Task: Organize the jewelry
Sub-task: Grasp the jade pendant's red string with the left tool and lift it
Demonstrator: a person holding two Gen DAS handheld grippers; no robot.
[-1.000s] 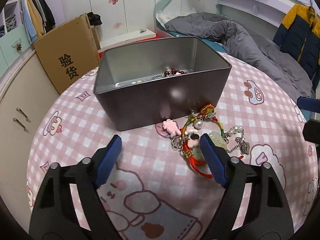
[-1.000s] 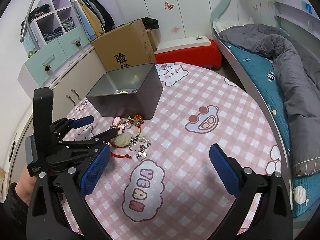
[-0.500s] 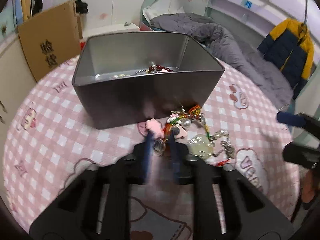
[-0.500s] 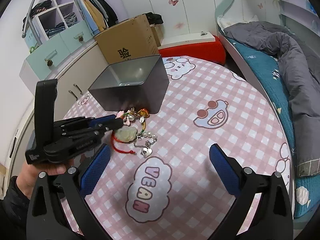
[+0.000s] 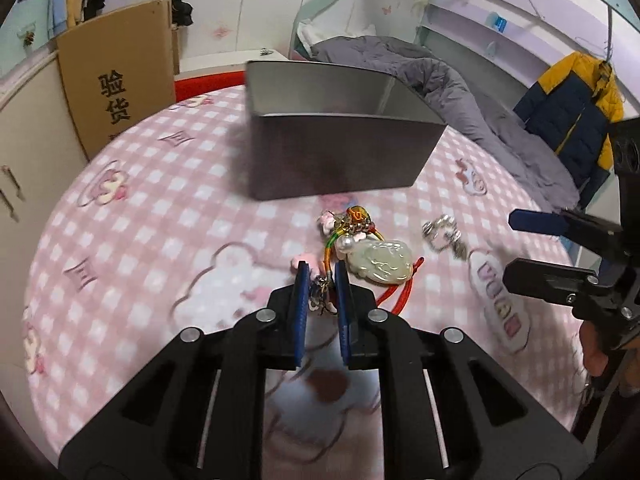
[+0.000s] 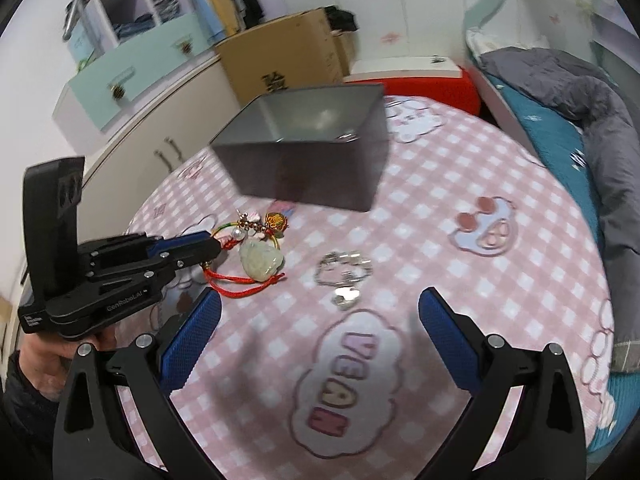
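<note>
My left gripper [image 5: 321,280] is shut on the multicoloured charm bracelet [image 5: 348,228], pinching its silver charms between the blue pads. The bracelet trails toward a pale jade pendant [image 5: 380,262] on a red cord. In the right wrist view the left gripper [image 6: 212,242] holds the bracelet [image 6: 256,226] beside the pendant [image 6: 260,262]. A silver chain bracelet [image 6: 344,272] with a heart charm lies apart to the right; it also shows in the left wrist view [image 5: 444,232]. The grey metal box [image 5: 336,136] stands behind. My right gripper [image 6: 320,320] is open and empty.
The round table has a pink checked cloth [image 6: 440,184]. A cardboard box [image 5: 116,80] and cabinets [image 6: 132,72] stand at the far left. A bed with a grey duvet [image 5: 440,80] lies behind on the right.
My left gripper closed on the charm bracelet and has dragged it with the pendant away from the box. The silver chain bracelet now lies apart. The right gripper stayed open and came lower.
</note>
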